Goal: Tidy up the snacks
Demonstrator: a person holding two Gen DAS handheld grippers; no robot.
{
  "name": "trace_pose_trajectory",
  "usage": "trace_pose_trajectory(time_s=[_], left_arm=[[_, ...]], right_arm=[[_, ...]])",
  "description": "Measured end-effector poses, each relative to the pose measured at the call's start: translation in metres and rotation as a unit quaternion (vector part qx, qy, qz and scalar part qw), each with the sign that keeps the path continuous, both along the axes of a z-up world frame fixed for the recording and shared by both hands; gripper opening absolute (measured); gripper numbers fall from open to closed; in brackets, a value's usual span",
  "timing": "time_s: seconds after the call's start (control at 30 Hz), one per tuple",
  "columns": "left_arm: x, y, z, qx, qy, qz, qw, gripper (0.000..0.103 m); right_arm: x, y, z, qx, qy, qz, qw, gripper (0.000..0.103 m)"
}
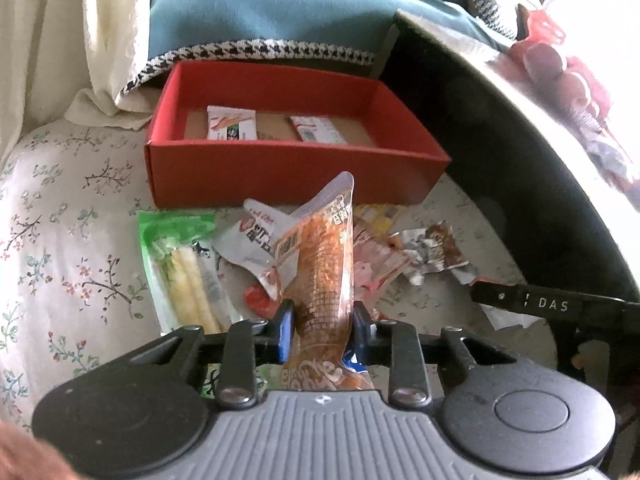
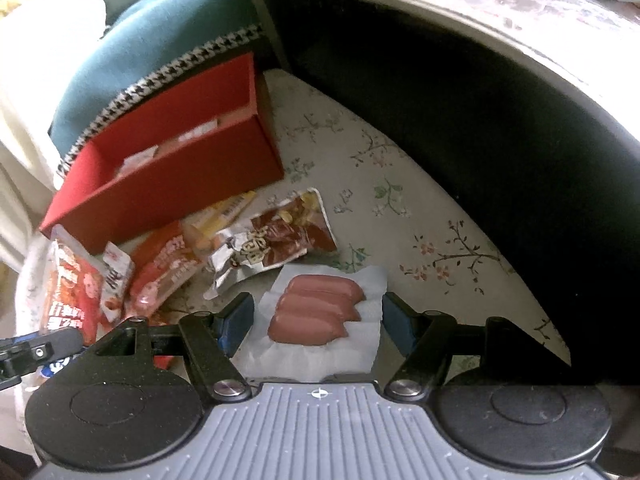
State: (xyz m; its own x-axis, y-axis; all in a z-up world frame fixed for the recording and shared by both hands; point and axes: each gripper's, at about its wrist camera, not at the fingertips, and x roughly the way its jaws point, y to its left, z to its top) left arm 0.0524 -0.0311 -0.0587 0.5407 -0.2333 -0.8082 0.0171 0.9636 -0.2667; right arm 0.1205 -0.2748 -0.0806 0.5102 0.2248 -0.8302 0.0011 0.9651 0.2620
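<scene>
The red box (image 1: 296, 168) sits on the floral bedding (image 1: 72, 216), and it already holds two small packets — a white one with an orange print (image 1: 231, 122) and another white one (image 1: 318, 129) — so the sorting looks begun but far from finished. The left gripper (image 1: 322, 320) has its fingers pinched on an orange-brown snack pouch (image 1: 326, 256), which stands up between them, clear of the pile and just short of the box. Still loose in front of the box are a green pack of pale sticks (image 1: 184, 268), a white-and-red packet (image 1: 260, 236), a silvery brown wrapper (image 2: 272, 244) and red packets (image 2: 160, 268). The right gripper (image 2: 318, 320) has its fingers spread to either side of a clear sausage pack (image 2: 316, 310), not pressing it — likely the next item.
</scene>
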Motion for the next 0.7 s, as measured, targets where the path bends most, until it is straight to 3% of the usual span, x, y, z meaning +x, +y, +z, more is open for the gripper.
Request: trace_pose_trajectory(time_s=[0.27,0.4,0.7], left_arm=[[0.000,0.005,0.005,-0.015,-0.008,0.006,0.9998,0.023],[-0.001,0.003,0.004,-0.016,-0.005,0.005,0.9999,0.023],[-0.002,0.008,0.012,-0.036,-0.017,0.003,0.9992,0.022]], right_arm=[[0.000,0.006,0.003,0.006,-0.002,0.010,1.000,0.075],[0.001,0.004,0.001,-0.024,-0.002,0.001,1.000,0.075],[-0.002,0.004,0.013,0.005,-0.024,-0.004,1.000,0.075]])
